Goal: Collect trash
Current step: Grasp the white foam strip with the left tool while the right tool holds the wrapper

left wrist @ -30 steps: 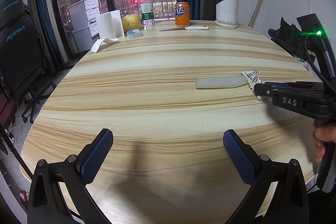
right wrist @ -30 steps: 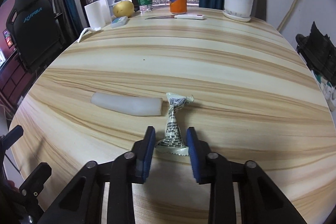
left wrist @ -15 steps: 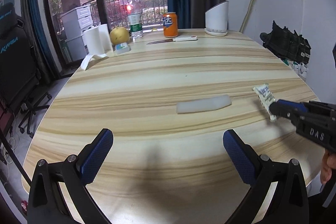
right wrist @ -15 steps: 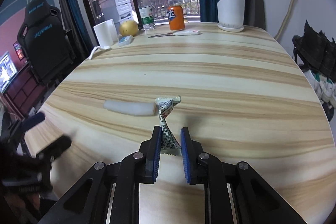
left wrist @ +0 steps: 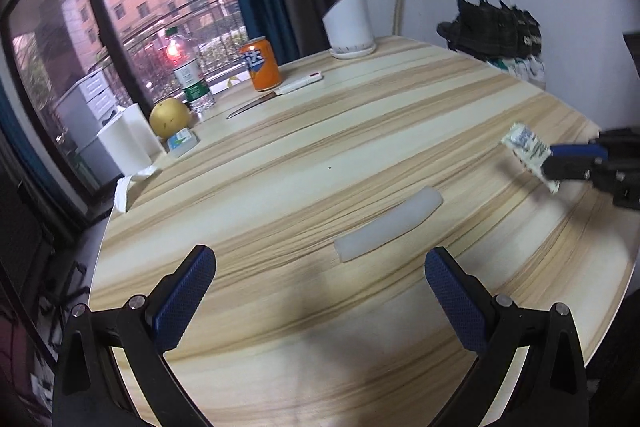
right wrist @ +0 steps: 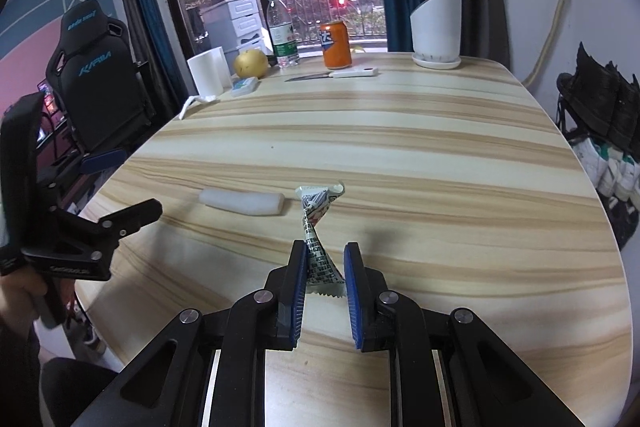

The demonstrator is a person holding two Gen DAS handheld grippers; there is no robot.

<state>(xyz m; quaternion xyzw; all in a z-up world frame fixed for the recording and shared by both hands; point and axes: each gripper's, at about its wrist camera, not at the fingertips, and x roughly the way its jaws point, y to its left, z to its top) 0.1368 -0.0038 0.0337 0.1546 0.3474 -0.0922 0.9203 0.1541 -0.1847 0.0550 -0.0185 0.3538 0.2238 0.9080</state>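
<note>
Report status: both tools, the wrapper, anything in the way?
Right tool shut on printed wrapper, lifted off table. Left tool open, holding nothing. White foam piece lies flat ahead of left tool. Nothing blocking.

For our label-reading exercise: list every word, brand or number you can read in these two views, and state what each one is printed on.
"KFRIM", or close to it: backrest of the gaming chair; its headrest line is too small to read.
One white Chinese character on blue: orange can.
Water bottle label: too small.
Wrapper print, held in the right hand-held gripper: too fine.
Embossed wording on the left hand-held gripper: too dark.
</note>
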